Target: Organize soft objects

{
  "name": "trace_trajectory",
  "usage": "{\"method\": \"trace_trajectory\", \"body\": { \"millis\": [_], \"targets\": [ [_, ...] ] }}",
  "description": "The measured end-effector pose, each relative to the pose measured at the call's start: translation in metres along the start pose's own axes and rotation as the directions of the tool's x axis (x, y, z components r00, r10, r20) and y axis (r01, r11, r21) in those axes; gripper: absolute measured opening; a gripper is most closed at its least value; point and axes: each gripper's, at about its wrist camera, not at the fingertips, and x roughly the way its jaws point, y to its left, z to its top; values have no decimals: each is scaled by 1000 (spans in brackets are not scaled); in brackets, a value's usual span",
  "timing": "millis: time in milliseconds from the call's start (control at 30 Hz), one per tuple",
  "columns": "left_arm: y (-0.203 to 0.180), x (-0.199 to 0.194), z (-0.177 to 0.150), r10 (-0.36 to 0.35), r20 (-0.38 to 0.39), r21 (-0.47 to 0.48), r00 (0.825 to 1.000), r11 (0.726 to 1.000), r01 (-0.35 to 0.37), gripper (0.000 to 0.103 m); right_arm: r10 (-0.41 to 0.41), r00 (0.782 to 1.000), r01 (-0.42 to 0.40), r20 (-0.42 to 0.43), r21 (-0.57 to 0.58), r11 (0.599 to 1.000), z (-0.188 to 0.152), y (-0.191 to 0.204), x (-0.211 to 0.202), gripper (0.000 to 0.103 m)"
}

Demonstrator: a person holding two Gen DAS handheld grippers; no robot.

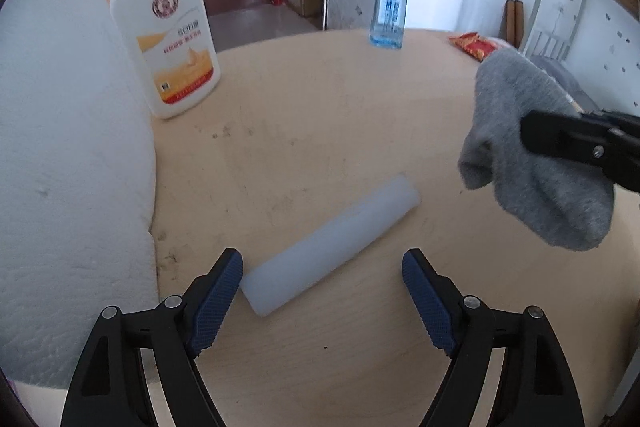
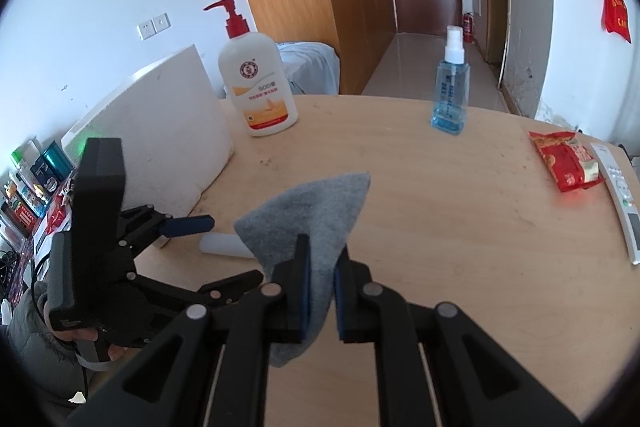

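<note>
- Far left, a white foam block [image 1: 68, 155] stands on the wooden table [image 1: 320, 115], its face running along the table's left side.
- Just beside the block's far end stands a white lotion bottle [image 1: 168, 39] with a red pump, upright.
- In front of that, the left gripper [image 1: 322, 301] hangs low over the table with its blue-padded fingers [image 1: 218, 301] spread wide, holding nothing.
- A translucent white tube [image 1: 330, 245] lies flat on the table, slanting away to the right; its near end sits between the open fingers, closer to the left pad, and I can't tell if it touches.
- Further back, near the middle of the far edge, a blue spray bottle [image 1: 389, 9] stands upright, well apart from the lotion.
- To the right, the right gripper [image 2: 322, 281] is pinched narrow on a gray sock [image 2: 316, 203], which it holds up off the table; the cloth droops on both sides of the pads.
- At the far right, a red snack packet [image 2: 568, 165] lies flat, with a white remote control [image 2: 620, 199] just beside it at the table's edge.
</note>
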Motion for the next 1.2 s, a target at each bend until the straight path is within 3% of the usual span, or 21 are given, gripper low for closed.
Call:
{"method": "trace_trajectory", "body": {
  "millis": [100, 200, 333, 500, 567, 867, 1200],
  "targets": [
    [-1, -1, -1, 0, -4, -2, 1000, 1000, 0, 82, 0, 1000, 0, -1, 0, 1000, 0, 0, 0, 13],
    [-2, -4, -4, 6, 1, -11, 1000, 1000, -6, 72, -1, 1000, 1, -1, 1, 1000, 1, 1, 1, 13],
    [0, -9, -7, 21, 3, -27, 1000, 999, -21, 45, -2, 1000, 2, -2, 1, 1000, 1, 1, 1, 13],
    [-6, -12, -8, 73, -4, 9, 997, 997, -73, 26, -1, 1000, 1, 2, 1, 1000, 2, 1, 0, 13],
    [-10, -15, -9, 93, 7, 31, 996, 995, -93, 12, -4, 1000, 4, 1, 2, 1000, 2, 1, 1, 13],
    [-4, -34, -11, 59, 46, -22, 997, 998, -59, 5, -8, 1000, 8, 9, 4, 1000, 1, 1, -2, 13],
    [-6, -61, -14, 41, 107, -32, 993, 999, -38, 5, -5, 1000, 5, 25, -3, 1000, 2, 5, -8, 13]
  ]
}}
